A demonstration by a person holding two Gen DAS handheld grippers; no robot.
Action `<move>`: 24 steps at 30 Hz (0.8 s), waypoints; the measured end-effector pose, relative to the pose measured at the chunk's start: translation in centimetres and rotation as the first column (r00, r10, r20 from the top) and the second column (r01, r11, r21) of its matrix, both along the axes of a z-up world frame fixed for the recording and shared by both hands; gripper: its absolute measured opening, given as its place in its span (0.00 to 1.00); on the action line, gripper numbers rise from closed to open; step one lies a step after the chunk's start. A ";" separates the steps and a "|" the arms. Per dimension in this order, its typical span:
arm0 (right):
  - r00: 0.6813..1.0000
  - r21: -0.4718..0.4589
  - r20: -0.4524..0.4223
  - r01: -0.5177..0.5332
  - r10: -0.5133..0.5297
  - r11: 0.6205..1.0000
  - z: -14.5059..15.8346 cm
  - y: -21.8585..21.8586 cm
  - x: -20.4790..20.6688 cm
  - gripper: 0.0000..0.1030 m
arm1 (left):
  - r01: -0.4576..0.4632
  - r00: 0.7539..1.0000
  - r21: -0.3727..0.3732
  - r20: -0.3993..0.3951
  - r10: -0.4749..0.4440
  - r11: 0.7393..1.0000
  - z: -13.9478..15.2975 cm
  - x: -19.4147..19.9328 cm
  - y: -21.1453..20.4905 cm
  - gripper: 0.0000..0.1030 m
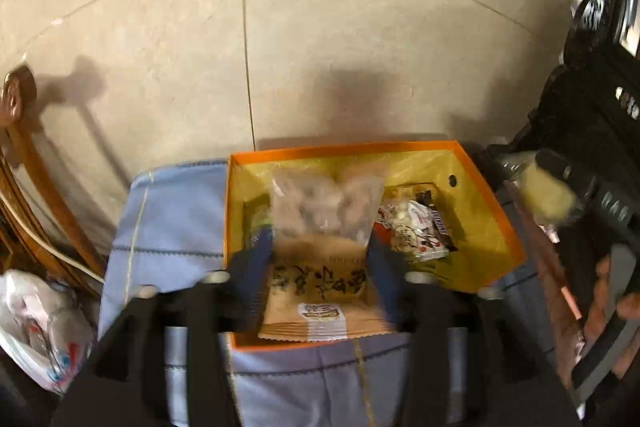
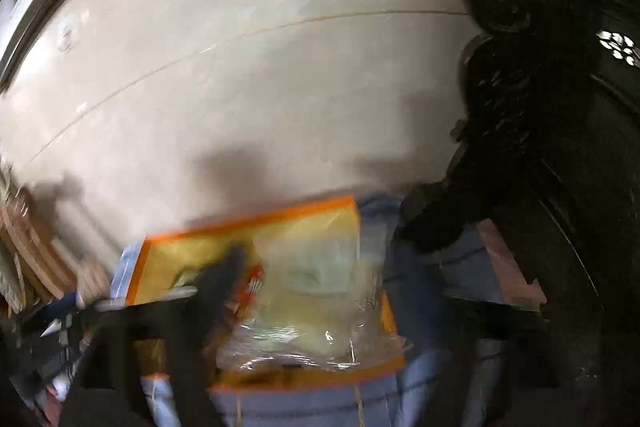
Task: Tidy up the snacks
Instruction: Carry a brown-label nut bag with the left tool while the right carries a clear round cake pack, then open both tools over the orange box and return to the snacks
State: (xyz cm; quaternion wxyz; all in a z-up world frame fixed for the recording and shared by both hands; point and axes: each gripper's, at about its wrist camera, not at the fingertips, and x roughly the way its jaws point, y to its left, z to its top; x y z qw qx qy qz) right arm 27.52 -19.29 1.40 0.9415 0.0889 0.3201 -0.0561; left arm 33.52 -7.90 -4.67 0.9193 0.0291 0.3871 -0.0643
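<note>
A brown snack bag (image 1: 320, 259) is grasped by the left hand-held gripper (image 1: 320, 263) over the orange box (image 1: 496, 223), apparently for placing inside, while a clear yellowish packet (image 2: 316, 307) is clamped by the right hand-held gripper (image 2: 312, 291) just beside.

orange box (image 1: 496, 203) open-topped, snack bags (image 1: 416, 231) crowding inside (right side)

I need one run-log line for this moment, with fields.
left gripper: shut on brown snack bag | right gripper: shut on clear bag | both above orange box
</note>
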 end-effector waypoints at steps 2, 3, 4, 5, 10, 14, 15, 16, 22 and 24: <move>0.999 0.003 -0.034 -0.001 0.001 1.000 -0.5 -0.3 0.2 0.96 | -0.022 0.999 0.038 0.047 0.020 0.999 -0.2 -1.1 -0.4 0.96; 0.999 0.011 -0.043 -0.018 0.019 1.000 -0.8 -0.3 0.0 0.96 | 0.001 0.998 0.040 0.056 -0.003 0.999 -0.3 -1.7 -0.5 0.96; 0.997 0.009 -0.064 -0.044 0.045 0.999 -1.4 -0.1 -0.9 0.96 | 0.025 0.998 0.041 0.051 -0.027 0.999 -0.6 -2.6 -0.4 0.96; 0.993 -0.004 -0.094 -0.070 0.069 0.998 -2.0 0.2 -1.8 0.96 | 0.027 0.998 0.047 0.046 -0.029 0.999 -0.8 -3.5 0.0 0.96; 0.917 -0.029 -0.312 -0.270 0.248 0.963 -7.3 3.7 -8.1 0.96 | 0.157 0.987 0.053 0.020 -0.158 0.986 -4.5 -11.3 1.2 0.96; 0.806 0.008 -0.486 -0.382 0.337 0.924 -13.5 6.8 -11.5 0.96 | 0.330 0.943 0.201 -0.026 -0.332 0.922 -9.5 -17.1 0.3 0.96; 0.794 0.010 -0.509 -0.381 0.332 0.925 -14.6 7.0 -11.7 0.96 | 0.350 0.936 0.225 -0.045 -0.349 0.909 -10.6 -17.8 0.1 0.96; 0.776 0.030 -0.536 -0.377 0.333 0.926 -16.0 7.3 -11.7 0.96 | 0.374 0.927 0.249 -0.075 -0.368 0.893 -12.2 -18.5 -0.2 0.96; 0.736 0.066 -0.600 -0.345 0.314 0.936 -20.3 8.4 -11.6 0.95 | 0.409 0.911 0.199 -0.155 -0.383 0.891 -17.6 -18.0 0.8 0.95; 0.764 0.003 -0.582 -0.340 0.278 0.940 -20.6 8.5 -11.8 0.80 | 0.409 0.904 0.149 -0.201 -0.377 0.900 -19.0 -16.9 1.1 0.69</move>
